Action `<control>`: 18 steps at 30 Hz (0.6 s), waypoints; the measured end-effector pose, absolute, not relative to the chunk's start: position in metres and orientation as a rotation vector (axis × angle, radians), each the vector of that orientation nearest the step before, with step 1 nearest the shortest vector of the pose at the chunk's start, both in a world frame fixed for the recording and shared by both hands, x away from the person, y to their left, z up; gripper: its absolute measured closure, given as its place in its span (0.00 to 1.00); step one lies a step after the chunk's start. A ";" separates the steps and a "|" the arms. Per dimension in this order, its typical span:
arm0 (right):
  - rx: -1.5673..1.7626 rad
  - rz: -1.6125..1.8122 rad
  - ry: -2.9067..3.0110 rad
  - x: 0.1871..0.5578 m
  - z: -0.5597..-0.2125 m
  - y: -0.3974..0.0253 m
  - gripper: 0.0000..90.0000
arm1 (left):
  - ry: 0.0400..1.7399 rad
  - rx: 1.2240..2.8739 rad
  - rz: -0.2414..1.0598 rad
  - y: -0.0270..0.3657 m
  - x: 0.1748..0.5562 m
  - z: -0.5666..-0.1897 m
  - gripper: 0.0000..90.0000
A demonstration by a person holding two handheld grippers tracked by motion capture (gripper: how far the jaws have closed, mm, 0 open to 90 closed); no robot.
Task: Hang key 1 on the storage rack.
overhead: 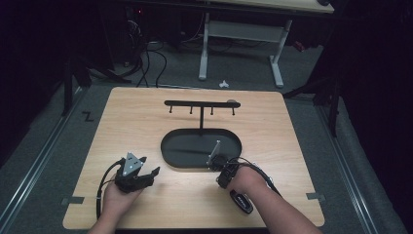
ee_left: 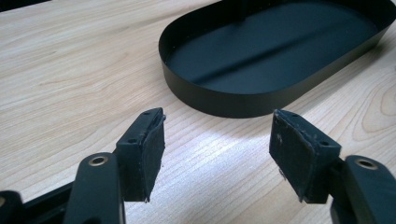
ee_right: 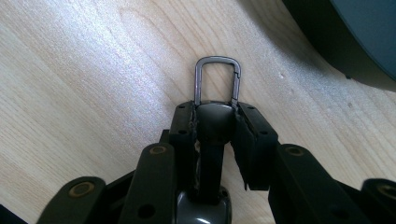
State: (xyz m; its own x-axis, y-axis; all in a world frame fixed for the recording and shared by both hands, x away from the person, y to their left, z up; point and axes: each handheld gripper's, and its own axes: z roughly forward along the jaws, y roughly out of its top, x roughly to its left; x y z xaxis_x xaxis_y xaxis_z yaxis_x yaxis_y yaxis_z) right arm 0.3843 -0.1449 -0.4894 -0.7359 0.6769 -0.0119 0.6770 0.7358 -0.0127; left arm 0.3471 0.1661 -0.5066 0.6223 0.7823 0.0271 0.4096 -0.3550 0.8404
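key fob [ee_right: 212,123] clamped in right hand-held gripper [ee_right: 215,116]

black left gripper [overhead: 155,171] (grey three-cornered plate on top), black cable trailing; bare forearms.

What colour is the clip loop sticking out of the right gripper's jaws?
Dark metallic grey; the clip loop shows best in the right gripper view, beyond the right gripper.

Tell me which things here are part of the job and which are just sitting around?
Part of the job:
- right gripper, jaws shut on the key fob with its metal clip
- hook rack standing in the black tray, perhaps where the clip goes

Just sitting around:
- left gripper, open and holding nothing
- white desk frame behind the table
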 end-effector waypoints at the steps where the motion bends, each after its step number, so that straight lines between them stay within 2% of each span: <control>1: 1.137 -0.018 2.920 0.384 -0.489 -0.146 0.78 | 0.935 1.988 0.547 0.165 0.347 -0.507 0.40; 9: 1.138 0.058 2.912 0.378 -0.485 -0.152 0.78 | 0.916 2.004 0.552 0.164 0.347 -0.508 0.41; 18: 1.204 0.225 2.840 0.366 -0.463 -0.169 0.78 | 0.914 2.009 0.551 0.164 0.347 -0.508 0.41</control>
State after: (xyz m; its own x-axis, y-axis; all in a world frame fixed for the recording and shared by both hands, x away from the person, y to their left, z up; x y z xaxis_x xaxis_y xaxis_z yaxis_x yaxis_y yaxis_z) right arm 0.3664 -0.1686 -0.4628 -0.6960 0.7179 0.0117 0.7108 0.6866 0.1528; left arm 0.3472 0.1643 -0.5083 0.6374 0.7692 0.0459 0.3998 -0.3811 0.8336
